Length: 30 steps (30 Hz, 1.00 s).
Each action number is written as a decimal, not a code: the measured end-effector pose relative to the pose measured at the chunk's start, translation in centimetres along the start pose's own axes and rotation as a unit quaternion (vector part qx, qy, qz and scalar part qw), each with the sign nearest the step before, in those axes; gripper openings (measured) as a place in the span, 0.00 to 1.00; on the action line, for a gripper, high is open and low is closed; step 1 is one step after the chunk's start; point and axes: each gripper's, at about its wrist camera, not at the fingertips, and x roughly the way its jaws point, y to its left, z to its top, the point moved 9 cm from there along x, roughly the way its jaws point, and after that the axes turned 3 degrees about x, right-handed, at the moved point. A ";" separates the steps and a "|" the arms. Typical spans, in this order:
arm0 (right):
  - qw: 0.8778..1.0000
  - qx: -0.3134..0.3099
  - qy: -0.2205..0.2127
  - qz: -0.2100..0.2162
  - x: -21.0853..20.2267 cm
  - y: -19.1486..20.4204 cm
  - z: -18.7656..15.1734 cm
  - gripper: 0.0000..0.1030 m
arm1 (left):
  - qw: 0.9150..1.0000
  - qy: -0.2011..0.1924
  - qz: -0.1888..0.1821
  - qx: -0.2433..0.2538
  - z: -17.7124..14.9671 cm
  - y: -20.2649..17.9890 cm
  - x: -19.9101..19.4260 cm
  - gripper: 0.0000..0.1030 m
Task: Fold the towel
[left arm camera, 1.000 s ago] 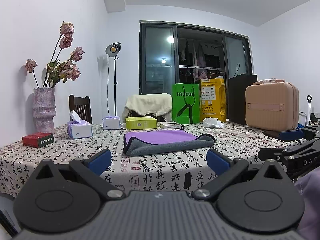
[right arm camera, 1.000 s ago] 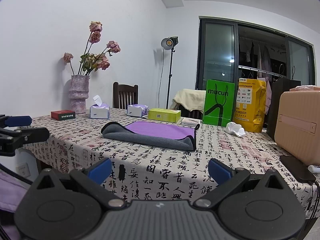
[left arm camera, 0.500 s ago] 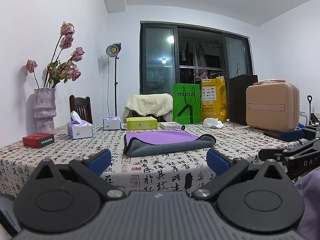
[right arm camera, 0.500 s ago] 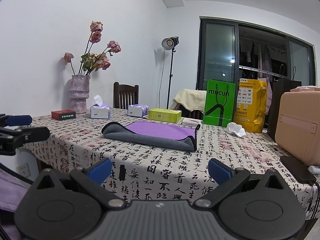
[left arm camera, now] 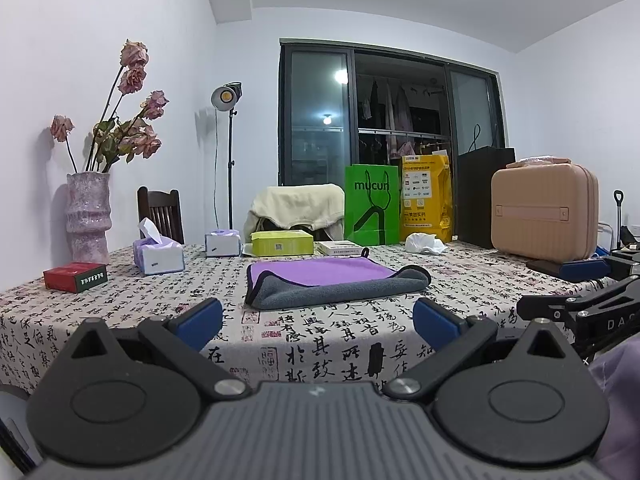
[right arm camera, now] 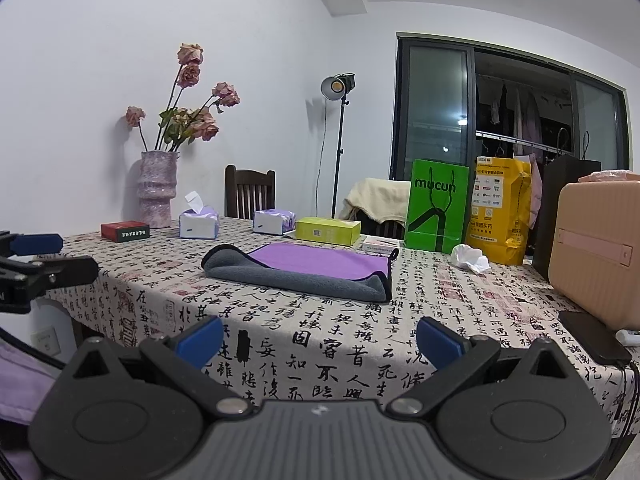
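Observation:
A towel (left arm camera: 332, 282), purple on one side and grey on the other, lies on the table with its near edge folded over so a grey band shows in front. It also shows in the right wrist view (right arm camera: 304, 270). My left gripper (left arm camera: 318, 326) is open and empty, held off the table's front edge, short of the towel. My right gripper (right arm camera: 320, 338) is open and empty, also at the front edge. Each gripper shows at the side of the other's view.
The table (left arm camera: 120, 300) has a cloth printed with calligraphy. On it stand a vase of dried roses (left arm camera: 88, 220), a red box (left arm camera: 75, 277), two tissue boxes (left arm camera: 158, 254), a yellow-green box (left arm camera: 282, 242), a green bag (left arm camera: 372, 210), a yellow bag (left arm camera: 426, 196), a pink case (left arm camera: 544, 212) and a phone (right arm camera: 592, 336).

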 end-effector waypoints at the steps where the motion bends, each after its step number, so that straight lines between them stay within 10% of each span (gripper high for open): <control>1: 1.000 0.000 0.000 0.000 0.0 0.0 0.0 1.00 | 1.000 0.001 -0.001 0.000 0.0 0.0 0.0 1.00; 30: 0.999 0.014 -0.018 -0.039 2.8 -3.2 0.2 1.00 | 0.999 -0.030 0.007 0.016 0.3 0.3 2.9 1.00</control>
